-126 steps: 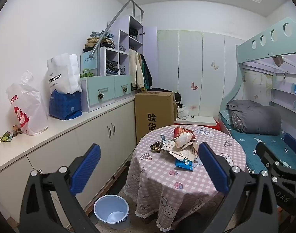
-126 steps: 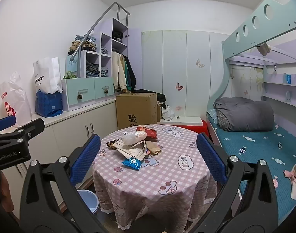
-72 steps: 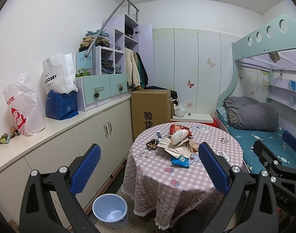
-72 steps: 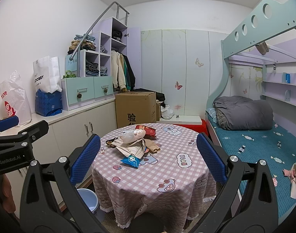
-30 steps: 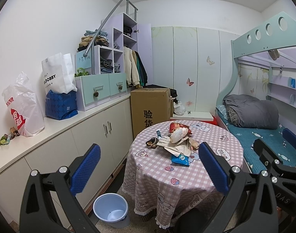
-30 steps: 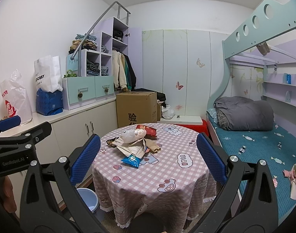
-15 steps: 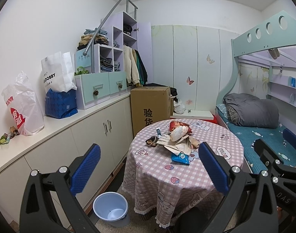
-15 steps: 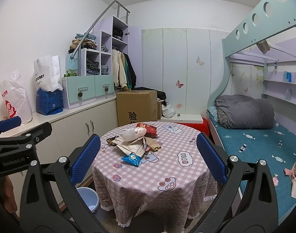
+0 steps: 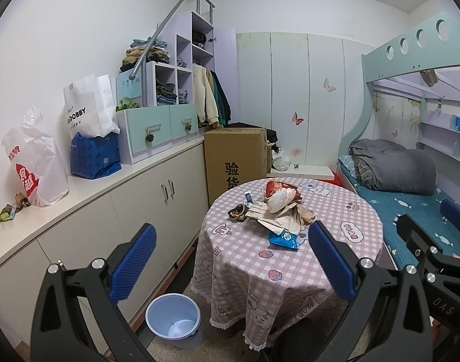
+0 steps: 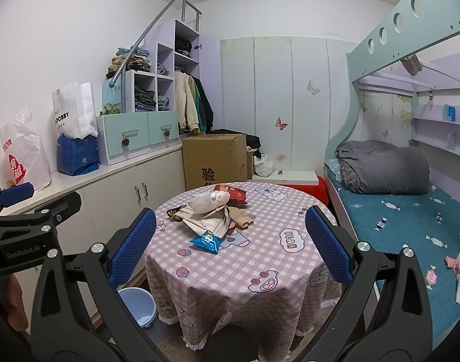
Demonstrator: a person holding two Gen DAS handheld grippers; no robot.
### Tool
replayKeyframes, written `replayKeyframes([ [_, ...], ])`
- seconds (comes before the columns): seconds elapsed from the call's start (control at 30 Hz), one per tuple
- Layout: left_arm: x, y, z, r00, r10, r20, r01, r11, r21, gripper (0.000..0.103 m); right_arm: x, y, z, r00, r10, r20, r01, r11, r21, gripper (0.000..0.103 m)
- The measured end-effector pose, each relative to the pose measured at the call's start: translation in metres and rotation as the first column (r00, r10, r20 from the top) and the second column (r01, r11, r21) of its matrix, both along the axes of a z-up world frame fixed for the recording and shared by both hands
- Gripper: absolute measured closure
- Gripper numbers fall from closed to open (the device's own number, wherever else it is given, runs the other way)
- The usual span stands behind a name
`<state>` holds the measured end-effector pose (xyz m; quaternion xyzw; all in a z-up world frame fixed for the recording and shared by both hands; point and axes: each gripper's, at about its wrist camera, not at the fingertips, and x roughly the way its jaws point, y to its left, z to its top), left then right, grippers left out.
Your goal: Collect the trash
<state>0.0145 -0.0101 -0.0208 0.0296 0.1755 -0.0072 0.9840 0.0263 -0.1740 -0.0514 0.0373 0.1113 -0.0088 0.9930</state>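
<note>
A pile of trash [image 9: 278,211] lies on a round table with a pink checked cloth [image 9: 335,259]: a blue snack packet [image 9: 284,238], crumpled paper, a clear plastic bag [image 10: 204,200] and a red packet [image 10: 233,193]. A light blue bin [image 9: 173,315] stands on the floor left of the table; it also shows in the right wrist view [image 10: 138,306]. My left gripper [image 9: 230,256] is open and empty, well short of the table. My right gripper [image 10: 230,247] is open and empty, also short of the table.
A long white cabinet [image 9: 109,205] runs along the left wall with bags [image 9: 33,166] on top. A cardboard box [image 9: 234,163] stands behind the table. A bunk bed [image 10: 410,211] with a grey duvet is on the right.
Both views have shifted only slightly; the table sits a touch lower and closer in frame. Both grippers remain open and empty.
</note>
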Motion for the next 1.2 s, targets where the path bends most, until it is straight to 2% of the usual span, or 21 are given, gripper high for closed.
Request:
replayKeyframes([
  [0.27, 0.017, 0.003, -0.010, 0.999, 0.019, -0.040, -0.019, 1.000, 0.013, 0.004, 0.022, -0.003, -0.013, 0.998, 0.039, -0.041, -0.037, 0.998, 0.043, 0.006],
  [0.43, 0.045, 0.007, -0.028, 0.993, 0.043, -0.111, -0.041, 0.999, 0.019, 0.004, 0.049, -0.002, -0.031, 0.993, 0.050, -0.110, -0.043, 0.997, 0.066, 0.006],
  [0.67, 0.098, 0.014, -0.069, 0.964, 0.058, -0.258, -0.057, 0.998, 0.013, 0.004, 0.102, -0.004, -0.066, 0.974, 0.048, -0.221, -0.032, 0.997, 0.076, 0.006],
  [0.87, 0.152, 0.007, -0.101, 0.936, 0.021, -0.351, -0.023, 1.000, 0.000, 0.004, 0.152, -0.016, -0.097, 0.952, 0.044, -0.302, -0.015, 0.995, 0.099, 0.006],
  [1.0, 0.191, -0.006, -0.110, 0.932, -0.007, -0.364, 0.008, 1.000, 0.002, 0.004, 0.186, -0.026, -0.111, 0.940, 0.043, -0.338, -0.001, 0.992, 0.123, 0.006],
  [1.2, 0.246, -0.044, -0.105, 0.943, -0.093, -0.318, 0.106, 0.994, 0.023, 0.006, 0.230, -0.051, -0.122, 0.934, 0.009, -0.358, 0.060, 0.981, 0.182, 0.006],
])
